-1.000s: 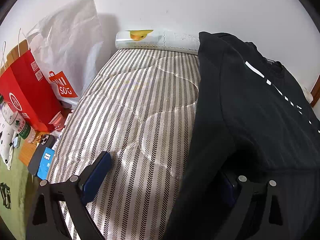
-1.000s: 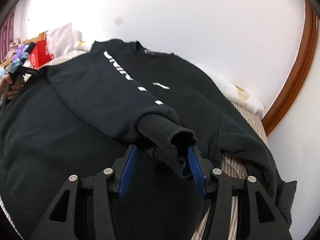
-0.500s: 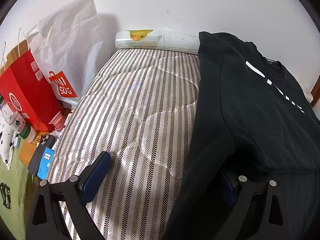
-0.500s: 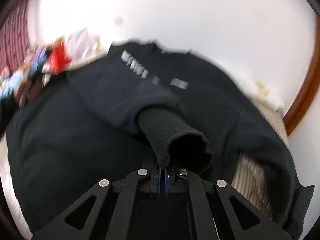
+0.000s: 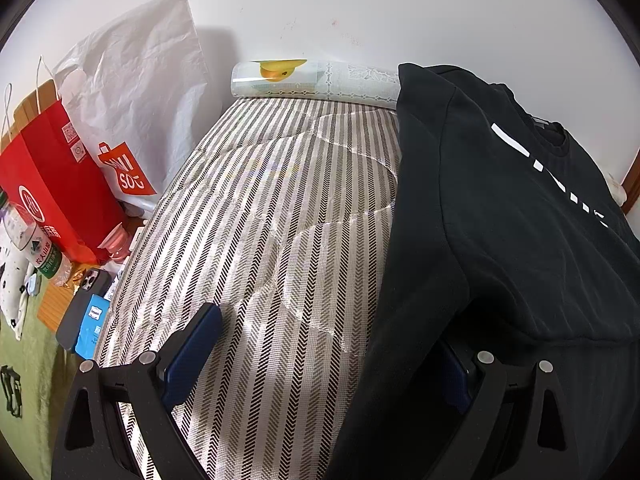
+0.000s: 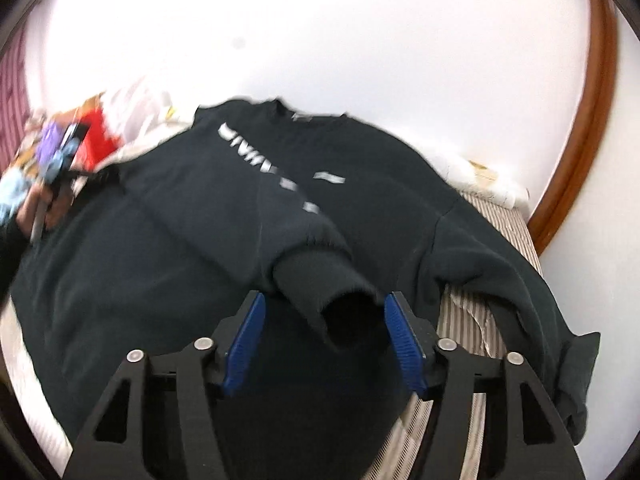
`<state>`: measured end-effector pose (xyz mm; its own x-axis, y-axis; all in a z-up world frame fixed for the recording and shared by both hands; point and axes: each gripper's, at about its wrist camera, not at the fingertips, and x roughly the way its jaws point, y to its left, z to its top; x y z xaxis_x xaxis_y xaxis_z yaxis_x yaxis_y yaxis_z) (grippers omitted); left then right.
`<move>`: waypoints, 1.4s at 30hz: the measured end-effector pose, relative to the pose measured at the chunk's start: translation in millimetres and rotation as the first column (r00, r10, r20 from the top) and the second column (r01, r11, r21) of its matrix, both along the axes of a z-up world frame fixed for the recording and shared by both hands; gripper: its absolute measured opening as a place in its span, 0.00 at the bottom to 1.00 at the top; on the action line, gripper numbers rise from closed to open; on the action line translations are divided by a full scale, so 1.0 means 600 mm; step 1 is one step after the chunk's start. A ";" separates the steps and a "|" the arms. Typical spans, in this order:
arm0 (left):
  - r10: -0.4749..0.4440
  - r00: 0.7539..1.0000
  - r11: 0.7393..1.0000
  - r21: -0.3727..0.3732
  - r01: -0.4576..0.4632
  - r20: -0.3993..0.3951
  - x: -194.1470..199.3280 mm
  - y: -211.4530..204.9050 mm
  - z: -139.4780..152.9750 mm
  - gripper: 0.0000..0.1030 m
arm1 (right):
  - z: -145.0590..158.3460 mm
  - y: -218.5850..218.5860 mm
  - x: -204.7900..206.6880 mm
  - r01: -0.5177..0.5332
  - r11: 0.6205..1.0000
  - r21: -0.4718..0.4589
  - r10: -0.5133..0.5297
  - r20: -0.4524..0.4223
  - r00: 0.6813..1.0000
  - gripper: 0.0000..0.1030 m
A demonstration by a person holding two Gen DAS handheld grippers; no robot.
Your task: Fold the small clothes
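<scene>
A black sweatshirt (image 6: 168,264) with white lettering lies spread on a striped mattress (image 5: 280,220). One sleeve is folded across the chest, and its ribbed cuff (image 6: 324,296) lies between the blue pads of my right gripper (image 6: 324,336), which is open. In the left wrist view the sweatshirt (image 5: 500,240) covers the right half of the mattress. My left gripper (image 5: 320,352) is open at the garment's left edge; its right finger is tucked under the black cloth, its left finger (image 5: 192,354) rests over bare mattress.
A red paper bag (image 5: 56,188) and a white shopping bag (image 5: 136,92) stand left of the mattress, with bottles and a phone (image 5: 76,308) below them. A rolled sheet (image 5: 316,80) lies against the white wall. A brown wooden frame (image 6: 576,120) curves at the right.
My right gripper was open around the cuff, shut on it half a second ago, and is now open again with the cuff lying between its pads. The left gripper has not moved.
</scene>
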<state>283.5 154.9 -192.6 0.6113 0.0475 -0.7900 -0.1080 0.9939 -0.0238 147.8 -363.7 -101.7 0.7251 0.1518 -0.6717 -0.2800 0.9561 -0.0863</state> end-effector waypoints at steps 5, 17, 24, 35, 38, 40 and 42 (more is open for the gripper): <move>-0.001 1.000 1.000 0.000 0.001 0.000 0.000 0.000 0.000 0.92 | 0.003 -0.003 0.052 0.159 0.977 0.144 -0.163 0.016 0.986 0.61; -0.018 0.998 1.000 -0.013 0.018 0.066 -0.012 0.000 0.015 0.92 | -0.089 0.047 0.110 0.295 0.948 -0.116 -0.305 -0.074 0.950 0.60; -0.050 0.991 0.998 0.037 0.046 0.123 -0.022 -0.016 0.032 0.91 | -0.057 0.046 0.081 0.317 0.946 -0.070 -0.320 -0.041 0.946 0.60; -0.120 0.986 0.989 0.097 0.109 0.120 -0.009 -0.055 0.040 0.86 | 0.051 0.202 0.179 0.158 0.987 0.007 -0.158 0.054 0.986 0.60; -0.154 0.982 0.983 0.115 0.142 0.108 -0.008 -0.065 0.034 0.80 | 0.062 0.288 0.249 0.070 0.996 0.052 -0.073 0.066 0.995 0.60; -0.148 0.981 0.984 0.117 0.133 0.125 -0.013 -0.064 0.037 0.80 | 0.058 0.340 0.293 0.017 0.996 0.087 -0.022 0.062 0.998 0.60; -0.139 0.979 0.987 0.102 0.125 0.146 -0.018 -0.057 0.041 0.74 | 0.048 0.387 0.336 -0.024 0.994 0.108 0.019 0.045 0.999 0.60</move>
<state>272.7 120.5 -167.8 0.7295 0.0266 -0.6835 0.0222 0.9978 0.0625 349.4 -131.6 -72.6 0.7495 0.2384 -0.6176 -0.2992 0.9542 0.0052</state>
